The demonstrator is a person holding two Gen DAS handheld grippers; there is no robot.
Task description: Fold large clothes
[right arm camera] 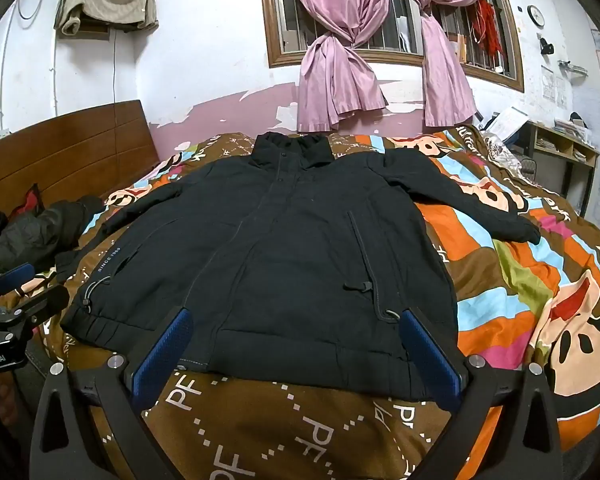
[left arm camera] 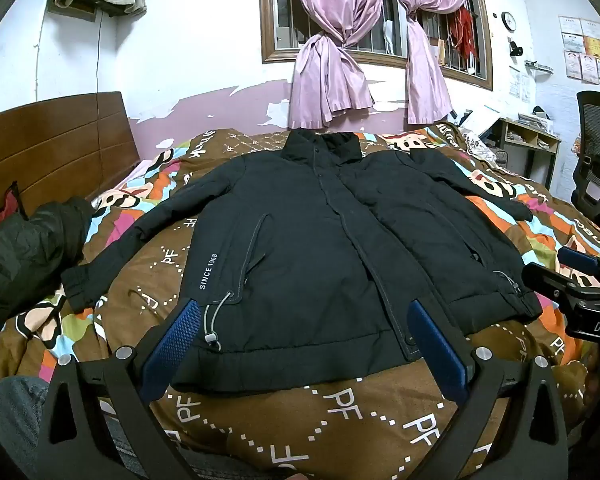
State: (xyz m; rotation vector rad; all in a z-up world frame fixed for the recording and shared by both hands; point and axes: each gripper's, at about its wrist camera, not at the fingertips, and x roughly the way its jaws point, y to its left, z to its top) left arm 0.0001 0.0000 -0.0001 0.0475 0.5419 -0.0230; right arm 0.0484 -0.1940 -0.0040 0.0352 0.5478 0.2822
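**Ana:** On the bed [left arm camera: 340, 420], through the left wrist camera, what do you see?

**Ben:** A black jacket [left arm camera: 312, 248] laid flat, front up, collar toward the window [left arm camera: 376, 12], hem nearest us. Both sleeves are spread out to the sides. The left tool [left arm camera: 304, 320] hangs above the hem with its blue fingers [left arm camera: 176, 344] spread wide and nothing between them. The right tool's body shows at the right edge of that view, clear of the cloth.

**Ana:** How will it handle?

**Ben:** It looks padded, so I'd judge it soft but bulky, heavier than a shirt, with a smooth shell that may slide on the printed duvet. Folds will spring back unless pressed. The ribbed hem and the sleeve cuff [left arm camera: 80, 284] look the firmest places to pinch. A toggle cord [left arm camera: 214, 320] hangs by the hem and could snag.

**Ana:** And the right wrist camera?

**Ben:** Same jacket [right arm camera: 284, 248], seen more from its other half. The right tool [right arm camera: 296, 328] also stands wide and empty, hovering over the hem with a drawcord loop [right arm camera: 388, 314] just by one finger. The far sleeve [right arm camera: 480, 208] lies stretched across the orange stripes, well apart from the tool. A second dark garment [right arm camera: 40, 232] sits bunched near the headboard [right arm camera: 68, 148].

**Ana:** Progress?

**Ben:** Nothing is folded yet, I'd say. Taking a cuff and carrying the sleeve across the chest seems the sensible start.
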